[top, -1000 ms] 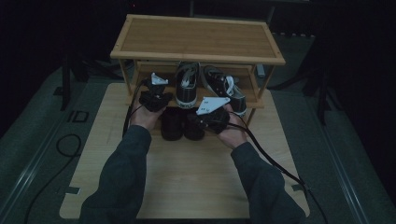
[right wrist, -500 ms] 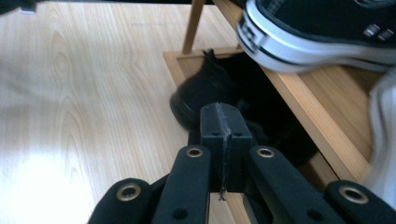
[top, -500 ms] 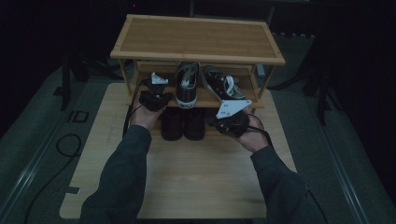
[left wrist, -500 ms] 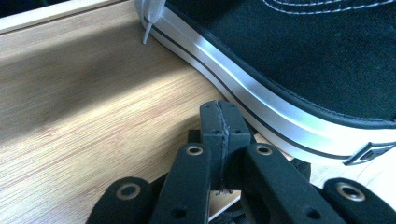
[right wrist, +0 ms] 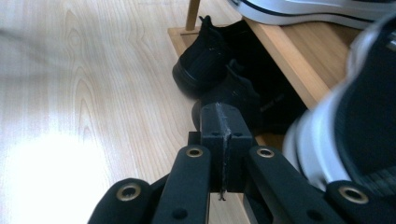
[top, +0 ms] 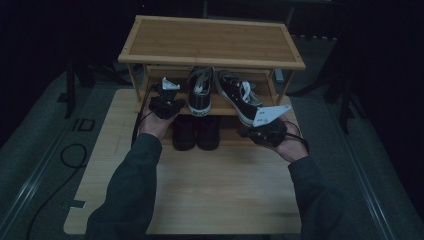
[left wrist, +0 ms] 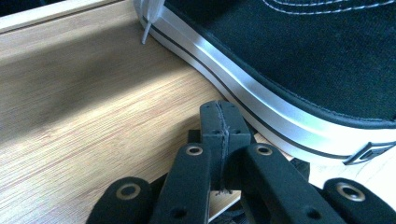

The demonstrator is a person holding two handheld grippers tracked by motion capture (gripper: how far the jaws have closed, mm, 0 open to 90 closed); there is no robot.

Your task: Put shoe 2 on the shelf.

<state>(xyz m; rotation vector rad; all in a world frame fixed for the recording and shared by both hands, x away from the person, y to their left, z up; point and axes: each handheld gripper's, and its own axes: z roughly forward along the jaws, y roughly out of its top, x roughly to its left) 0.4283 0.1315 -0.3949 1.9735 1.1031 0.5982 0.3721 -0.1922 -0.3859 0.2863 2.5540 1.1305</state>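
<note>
High view: the right black-and-white canvas sneaker (top: 239, 95) lies skewed on the bamboo rack's middle shelf (top: 225, 104), heel overhanging by the right gripper (top: 250, 133) — we judge a nudge could tip it off.

Left gripper view: the left gripper (left wrist: 219, 122), jaws closed and empty, sits beside the upright black-and-white sneaker's white sole (left wrist: 243, 88).

Right gripper view: jaws likewise closed, empty — the skewed sneaker looms close.

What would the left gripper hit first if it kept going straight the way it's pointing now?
Most likely the black-and-white sneaker on the rack's middle shelf. The left gripper, fingers shut and empty, points along the shelf board toward the sneaker's white sole edge just ahead. Depth is hard to judge, so it may slide along the sole rather than hit squarely.
</note>
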